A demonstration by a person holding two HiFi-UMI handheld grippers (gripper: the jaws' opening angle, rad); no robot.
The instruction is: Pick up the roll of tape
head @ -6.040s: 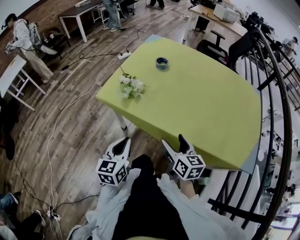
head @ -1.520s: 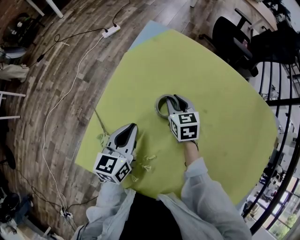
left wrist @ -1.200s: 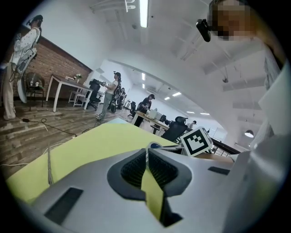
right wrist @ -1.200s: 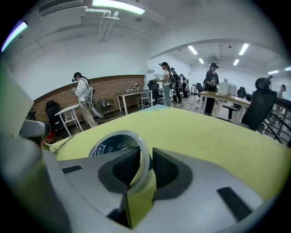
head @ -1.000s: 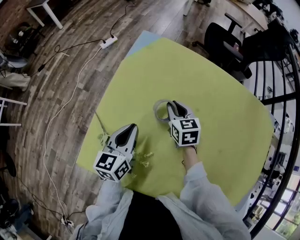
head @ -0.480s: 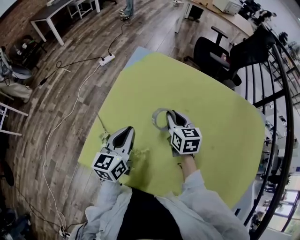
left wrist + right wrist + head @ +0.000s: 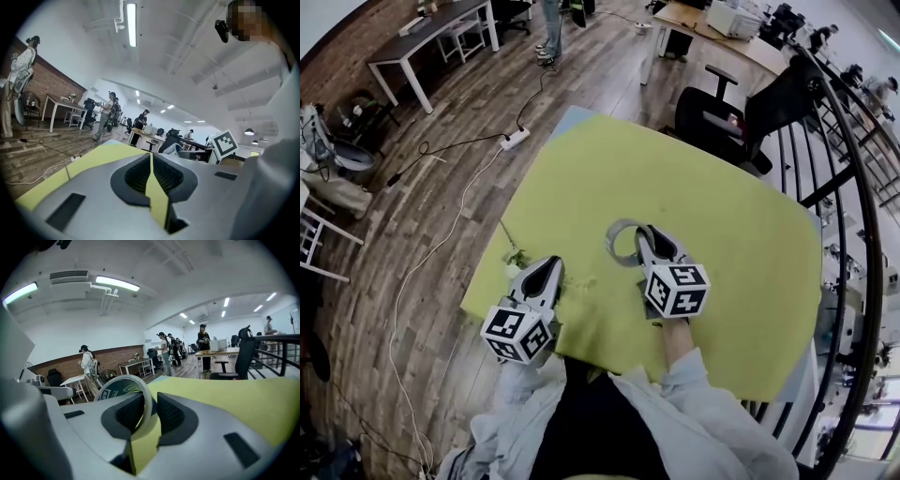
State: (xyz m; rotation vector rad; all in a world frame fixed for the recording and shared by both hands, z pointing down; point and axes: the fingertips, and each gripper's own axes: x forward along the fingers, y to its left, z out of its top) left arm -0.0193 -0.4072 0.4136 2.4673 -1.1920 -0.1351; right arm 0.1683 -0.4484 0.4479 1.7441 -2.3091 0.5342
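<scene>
1. Gripping the roll is the step in hand: the right tool [image 7: 639, 232] has its jaws closed narrowly on the wall of the off-white, ring-shaped roll of tape [image 7: 622, 242], which has a dark green printed core.
2. In the right gripper view one dark ribbed pad sits inside the ring and the other outside. The band of tape is pinched between them, and the rest of the ring stands up to the left of the jaws.
3. In the head view the roll of tape is near the centre of the frame, over the middle of the flat yellow-green cloth-covered surface [image 7: 727, 220]. It sticks out to the left of the right tool's tips.
4. By my reading the roll is already off the surface rather than resting on it, so the pick-up looks nearly complete, though the head view alone does not make the gap plain.
5. The left tool [image 7: 547, 269] is at the lower left of the surface, well apart from the roll. Its jaws are closed to a thin slit with nothing between them, and it takes no part in the grasp.
6. The next move calls for a steady grip, because the hold is on one thin wall and the ring could swing or slip out. Raising it gently and keeping the ring upright should finish the job.
</scene>
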